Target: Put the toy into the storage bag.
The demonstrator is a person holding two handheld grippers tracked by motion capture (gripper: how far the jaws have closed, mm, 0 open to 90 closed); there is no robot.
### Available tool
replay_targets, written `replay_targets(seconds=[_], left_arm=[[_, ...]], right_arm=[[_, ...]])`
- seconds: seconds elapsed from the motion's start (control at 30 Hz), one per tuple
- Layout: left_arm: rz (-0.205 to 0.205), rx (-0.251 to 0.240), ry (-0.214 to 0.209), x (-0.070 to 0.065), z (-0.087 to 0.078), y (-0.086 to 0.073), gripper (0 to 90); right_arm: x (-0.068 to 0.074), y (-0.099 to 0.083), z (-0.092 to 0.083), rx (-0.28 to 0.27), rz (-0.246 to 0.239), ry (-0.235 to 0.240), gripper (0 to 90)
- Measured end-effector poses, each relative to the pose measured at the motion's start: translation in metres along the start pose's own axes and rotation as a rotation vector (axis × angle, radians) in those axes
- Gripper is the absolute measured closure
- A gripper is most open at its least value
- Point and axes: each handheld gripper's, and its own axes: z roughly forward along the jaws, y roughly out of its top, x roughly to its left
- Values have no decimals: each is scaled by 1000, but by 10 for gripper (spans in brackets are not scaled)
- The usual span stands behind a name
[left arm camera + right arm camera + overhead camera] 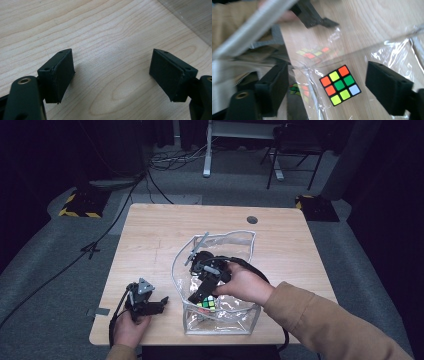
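Wooden table [150, 235] | clear bag [240, 245]: puzzle cube [340, 85] (loose) | both jaws wide, empty

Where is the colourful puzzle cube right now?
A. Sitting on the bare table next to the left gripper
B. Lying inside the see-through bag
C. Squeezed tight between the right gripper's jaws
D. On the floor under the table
B: in the right gripper view the puzzle cube lies on the bottom of the see-through bag, between the open jaws of the right gripper with gaps on both sides.
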Motion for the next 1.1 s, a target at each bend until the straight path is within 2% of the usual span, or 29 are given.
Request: replay_targets(seconds=[0.03, 0.07, 0.1, 0.13, 0.2, 0.3, 0.43, 0.47, 0.5, 0.57, 0.77, 0.9, 1.1], left_arm=[[0, 0, 0, 0, 0, 0, 203], [0, 0, 0, 0, 0, 0, 203], [0, 0, 0, 0, 0, 0, 203], [0, 0, 1, 0, 0, 0, 203], [-1, 1, -1, 0, 0, 0, 203], [1, 0, 2, 0, 0, 0, 203], [-2, 0, -2, 0, 0, 0, 203], [-1, 0, -1, 0, 0, 0, 203], [-1, 0, -1, 0, 0, 0, 203], [-2, 0, -2, 0, 0, 0, 203], [1, 2, 0, 0, 0, 0, 203], [1, 13, -6, 0, 0, 2, 191], [3, 14, -7, 0, 1, 2, 186]], right_arm=[[1, -1, -5, -23, -16, 2, 153], [0, -1, -9, -36, -17, 1, 153], [0, -2, -14, -70, 2, 8, 153], [0, -3, -19, -92, -8, 9, 152], [-1, -5, -28, -136, -28, -14, 147], [-4, -9, -42, -198, -27, -44, 144], [-12, -15, -58, -228, -60, -92, 144], [-12, -18, -63, -236, -33, -100, 143], [-15, -20, -67, -254, -45, -108, 143], [-19, -25, -74, -269, -37, -133, 143], [-33, -43, -93, -295, 34, -162, 143], [-42, -56, -106, -326, 69, -204, 143], [-57, -74, -119, -333, 116, -265, 144]])
